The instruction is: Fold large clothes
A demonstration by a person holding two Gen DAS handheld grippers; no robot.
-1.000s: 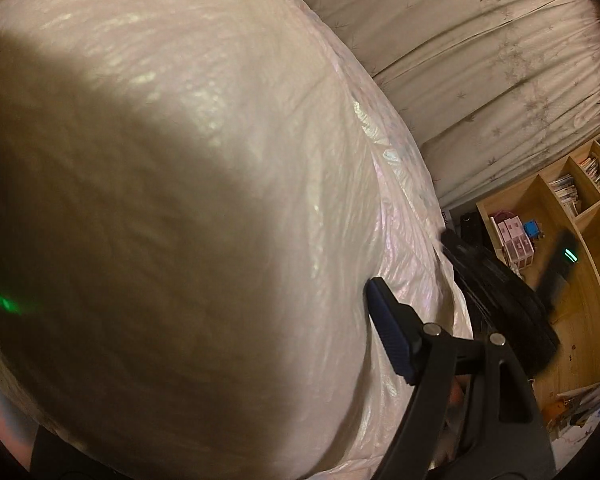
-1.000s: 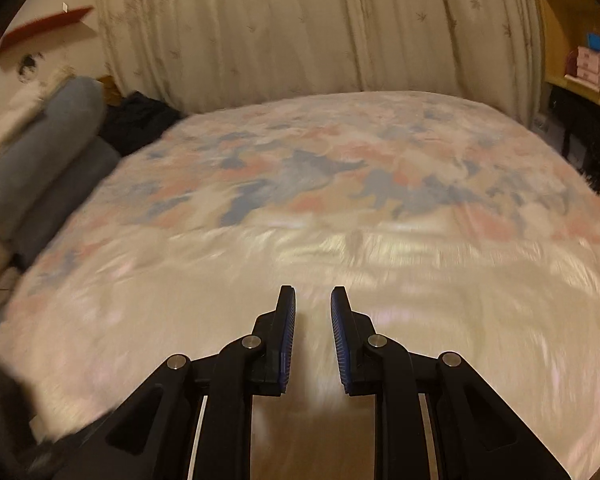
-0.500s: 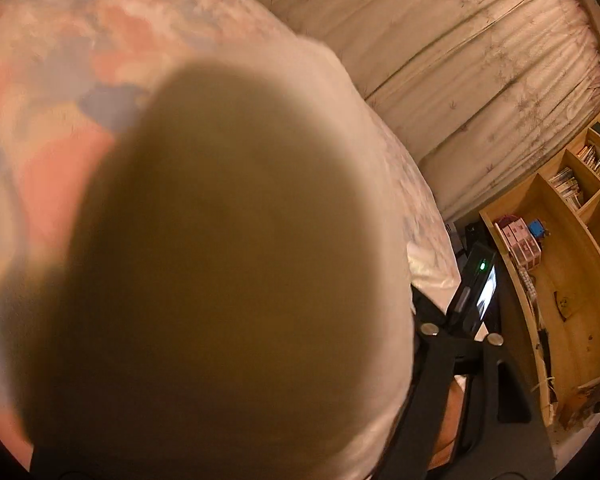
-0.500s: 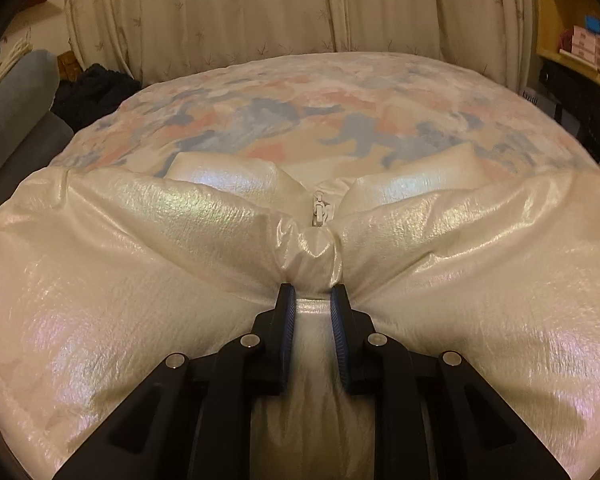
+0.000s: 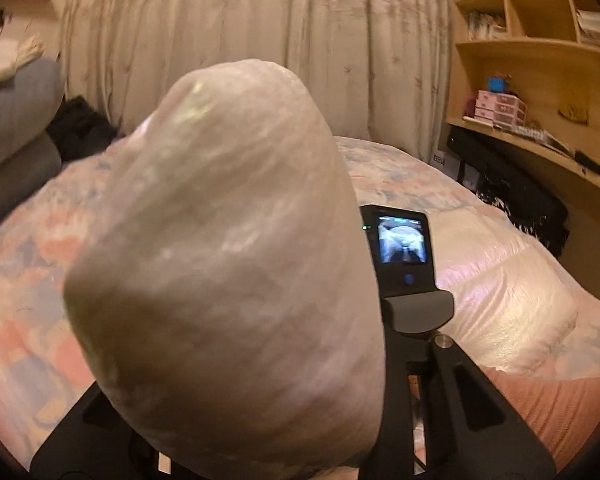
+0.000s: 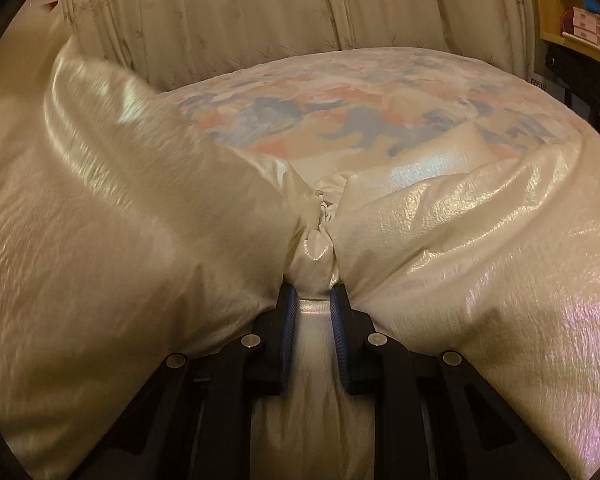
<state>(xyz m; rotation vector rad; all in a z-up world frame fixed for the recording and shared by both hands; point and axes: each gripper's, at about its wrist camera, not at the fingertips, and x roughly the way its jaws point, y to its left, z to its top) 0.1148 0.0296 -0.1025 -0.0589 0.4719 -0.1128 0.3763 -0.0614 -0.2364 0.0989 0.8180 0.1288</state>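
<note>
Lifted since before, the puffy jacket (image 6: 440, 240) on the bed (image 6: 380, 92) stays pinched in the right gripper (image 6: 313, 304); its bulge apparently hides the left gripper (image 5: 260, 456), grip unclear.

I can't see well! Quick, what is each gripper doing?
Left gripper: hidden behind the jacket; cannot be told.
Right gripper: closed on the jacket.

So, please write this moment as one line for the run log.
left gripper: shut on puffer jacket | right gripper: shut on puffer jacket | bed: beneath
</note>
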